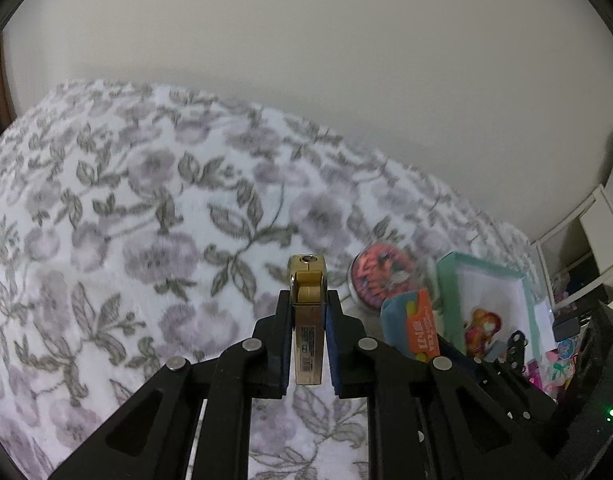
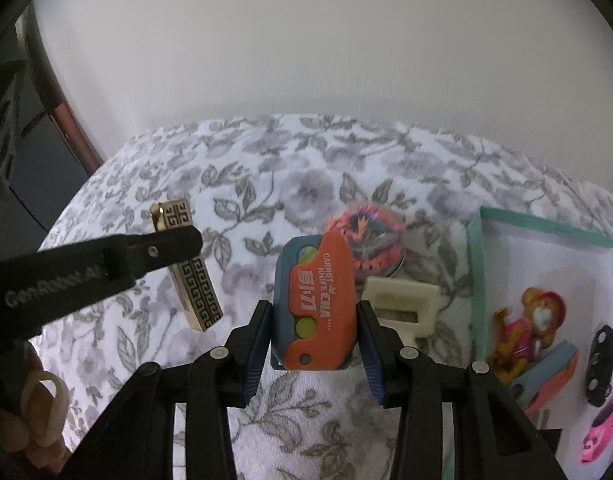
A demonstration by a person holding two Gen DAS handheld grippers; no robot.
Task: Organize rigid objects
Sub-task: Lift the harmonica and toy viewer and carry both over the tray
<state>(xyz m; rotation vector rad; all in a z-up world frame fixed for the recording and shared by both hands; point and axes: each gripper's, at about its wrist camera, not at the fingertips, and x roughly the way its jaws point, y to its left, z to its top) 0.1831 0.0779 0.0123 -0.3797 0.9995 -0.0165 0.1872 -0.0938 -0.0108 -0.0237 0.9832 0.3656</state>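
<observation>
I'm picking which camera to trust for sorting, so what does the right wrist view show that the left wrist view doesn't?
Only the right wrist view shows the cream plastic piece on the blanket, the pink toy car in the box, the lighter's patterned face, and the carrot knife's full label.

Only the left wrist view shows the lighter's top end, and white shelves beyond the bed.

Both show the left gripper shut on the lighter, the carrot knife between the right gripper's fingers, the round tin, the teal box and the floral blanket.

Gold lighter (image 1: 307, 320) with black key pattern, orange-and-blue toy knife (image 2: 315, 304), grey-lilac floral blanket (image 1: 126, 200), mint-rimmed box (image 2: 546, 232), maybe pink-orange disc (image 1: 380, 276).
</observation>
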